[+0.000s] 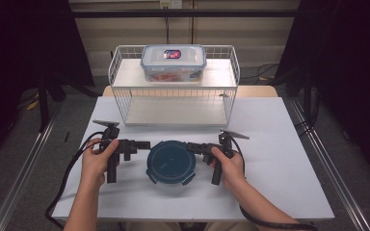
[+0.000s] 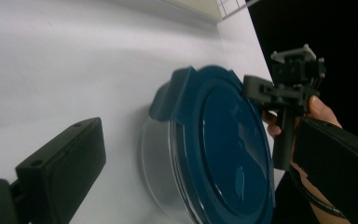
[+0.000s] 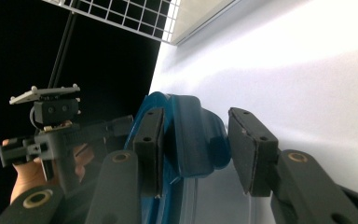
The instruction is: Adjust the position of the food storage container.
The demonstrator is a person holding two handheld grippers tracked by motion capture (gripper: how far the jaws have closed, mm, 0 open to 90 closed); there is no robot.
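Blue-lidded container (image 1: 171, 161): no writing legible; shelf box label (image 1: 172, 54) seemingly unreadable.

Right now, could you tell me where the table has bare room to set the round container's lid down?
Bare table lies right of the right gripper out to the edge, and along the front edge below the round blue-lidded container. The wire rack's lower shelf is bare too. It is crowded at the centre, where both grippers flank the container; the left gripper closes off its left side.
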